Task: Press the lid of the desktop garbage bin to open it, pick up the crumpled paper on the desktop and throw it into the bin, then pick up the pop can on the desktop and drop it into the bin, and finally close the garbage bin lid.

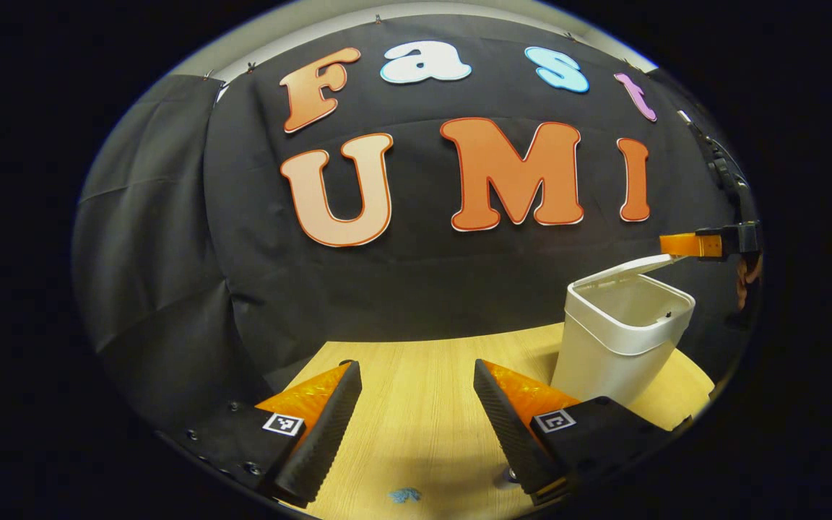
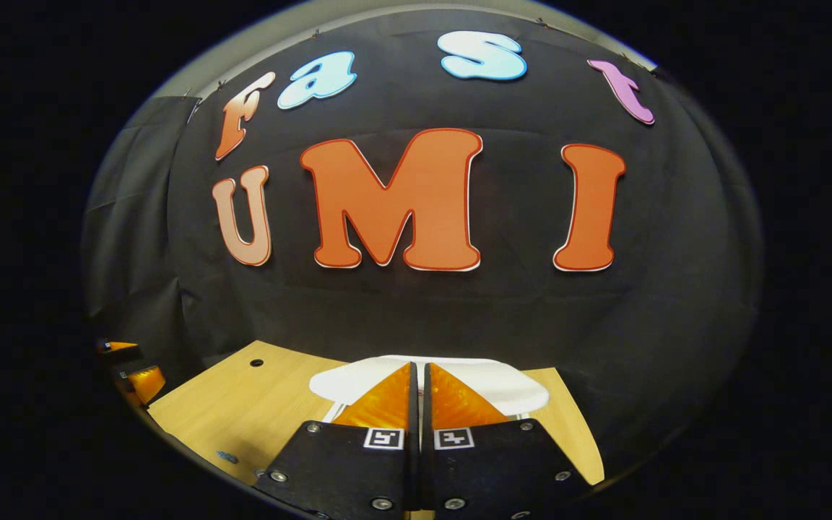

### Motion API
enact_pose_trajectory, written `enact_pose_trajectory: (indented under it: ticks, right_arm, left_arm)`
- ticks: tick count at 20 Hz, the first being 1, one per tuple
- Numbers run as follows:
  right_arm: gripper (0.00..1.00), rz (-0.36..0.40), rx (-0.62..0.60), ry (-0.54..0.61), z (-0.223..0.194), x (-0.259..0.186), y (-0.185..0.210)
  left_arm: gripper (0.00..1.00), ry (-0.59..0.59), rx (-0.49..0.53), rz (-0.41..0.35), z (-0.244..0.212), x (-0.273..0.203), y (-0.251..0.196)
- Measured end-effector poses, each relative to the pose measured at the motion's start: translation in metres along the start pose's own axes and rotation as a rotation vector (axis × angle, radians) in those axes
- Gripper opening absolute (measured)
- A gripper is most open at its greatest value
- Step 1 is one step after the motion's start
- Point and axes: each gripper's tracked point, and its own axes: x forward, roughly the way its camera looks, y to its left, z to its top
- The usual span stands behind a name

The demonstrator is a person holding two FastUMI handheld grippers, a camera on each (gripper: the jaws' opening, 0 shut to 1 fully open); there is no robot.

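The load-bearing surface is a light wood-grain desktop (image 1: 423, 404), set against the black cloth wall. A white garbage bin (image 1: 614, 347) is stood directly on the desktop, near its right edge in the left gripper view, with the lid (image 1: 629, 269) raised and the interior exposed. A small blue mark (image 1: 404, 495) is seen on the surface at its near edge. In the right gripper view, a small dark hole (image 2: 256, 362) is located near the far left corner of the desktop.
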Motion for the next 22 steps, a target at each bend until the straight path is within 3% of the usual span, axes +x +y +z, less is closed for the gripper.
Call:
enact_pose_trajectory:
  ticks: [5, 12, 18, 20, 22]
  right_arm:
    - [0.01, 0.014, -0.024, -0.08, 0.016, -0.007, 0.001]
    - [0.01, 0.119, -0.073, -0.181, 0.027, -0.023, 0.026]
    - [0.02, 0.189, -0.08, -0.141, -0.003, -0.035, 0.06]
    - [0.08, 0.197, -0.077, -0.119, -0.014, -0.041, 0.071]
    - [0.21, 0.205, -0.077, -0.095, -0.026, -0.046, 0.087]
  left_arm:
    - [0.97, 0.007, -0.013, 0.021, -0.003, -0.001, 0.005]
    - [0.97, 0.049, -0.036, 0.054, -0.017, -0.001, 0.015]
    - [1.0, 0.143, -0.089, 0.034, -0.049, 0.004, 0.022]
    - [1.0, 0.188, -0.113, 0.018, -0.062, 0.007, 0.026]
    - [1.0, 0.237, -0.121, -0.004, -0.077, 0.009, 0.03]
